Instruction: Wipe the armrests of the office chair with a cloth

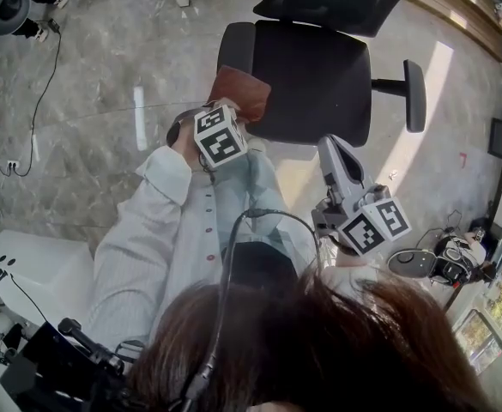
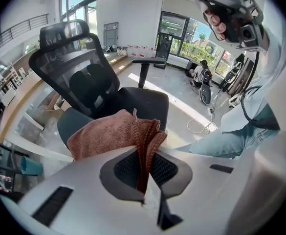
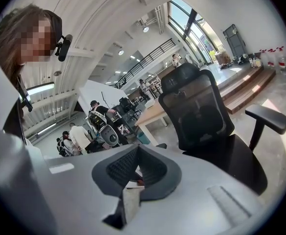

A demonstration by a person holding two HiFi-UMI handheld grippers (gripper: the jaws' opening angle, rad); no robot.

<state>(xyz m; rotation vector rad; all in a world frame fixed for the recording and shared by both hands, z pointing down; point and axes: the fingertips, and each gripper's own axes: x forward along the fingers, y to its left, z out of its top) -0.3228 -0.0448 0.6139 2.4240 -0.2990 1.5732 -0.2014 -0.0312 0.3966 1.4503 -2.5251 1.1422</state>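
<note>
Pinching a fold of the cloth (image 2: pixel 108 133), the left gripper (image 2: pixel 145 151) has its jaws pressed onto the fabric. The right gripper (image 3: pixel 137 153) has its jaws pressed together with nothing between them; it hovers at 5 o'clock from the seat, apart from the chair.

Rust-brown and terry-looped, the cloth (image 1: pixel 240 93) bunches into pleats at the jaws and spreads forward in a soft heap. In the head view it lies at the 8 o'clock edge of the seat of the office chair (image 1: pixel 311 75); whether it touches an armrest there cannot be told. The chair is black with a mesh back, and its other armrest (image 1: pixel 415 93) stands out at 3 o'clock.

Under the chair is a glossy, grey marbled floor (image 1: pixel 105 75) with sunlit patches. A white box (image 1: pixel 36 273) sits at 8 o'clock. Tall windows (image 2: pixel 182 38) show at 12 o'clock in the left gripper view, and people (image 3: pixel 72 141) at 9 o'clock in the right gripper view.
</note>
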